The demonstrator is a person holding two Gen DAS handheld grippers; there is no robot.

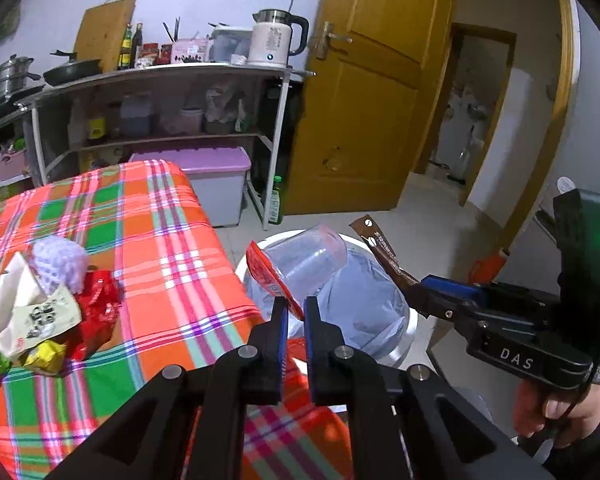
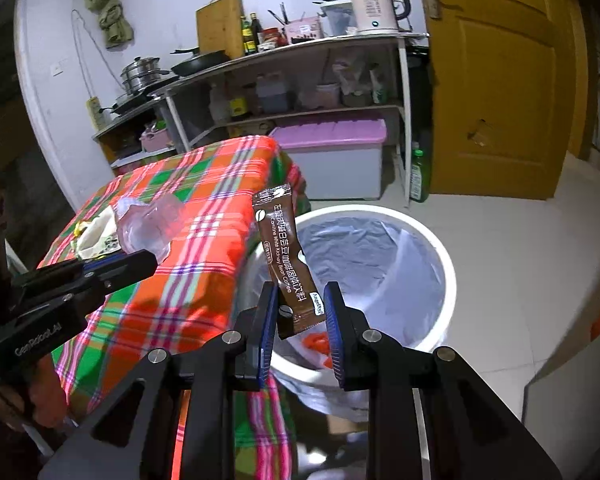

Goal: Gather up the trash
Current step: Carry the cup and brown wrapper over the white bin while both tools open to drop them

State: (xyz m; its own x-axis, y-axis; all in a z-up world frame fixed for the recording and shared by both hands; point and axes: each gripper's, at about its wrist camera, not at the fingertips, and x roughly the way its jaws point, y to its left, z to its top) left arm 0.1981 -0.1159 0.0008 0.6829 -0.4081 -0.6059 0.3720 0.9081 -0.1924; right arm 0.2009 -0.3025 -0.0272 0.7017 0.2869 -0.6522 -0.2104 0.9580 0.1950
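Presently on hand, for binning:

Item 1. Brown coffee sachet (image 2: 287, 258), a long narrow stick printed with white lettering and coffee-bean marks. It stands nearly upright between the right tongs (image 2: 300, 312); the jaws look slightly parted, with a gap at the right pad, so the sachet seems on the point of release. It sits directly over the white trash bin (image 2: 448, 280), which lies just ahead of and below the tips, so it would likely drop inside.

Item 2. Clear plastic cup (image 1: 306, 258), crumpled, together with a red wrapper (image 1: 270, 276). Both are clamped in the left tongs (image 1: 296, 308), closed narrowly on the wrapper's edge, and are carried out past the table edge toward the bin's grey liner (image 1: 360, 300).

Item 3. Remaining litter (image 1: 40, 312): a white paper packet, purple foam netting, and red, yellow and green wrappers. Heaped on the plaid tablecloth (image 1: 160, 240), well left of the left tongs, awaiting collection.
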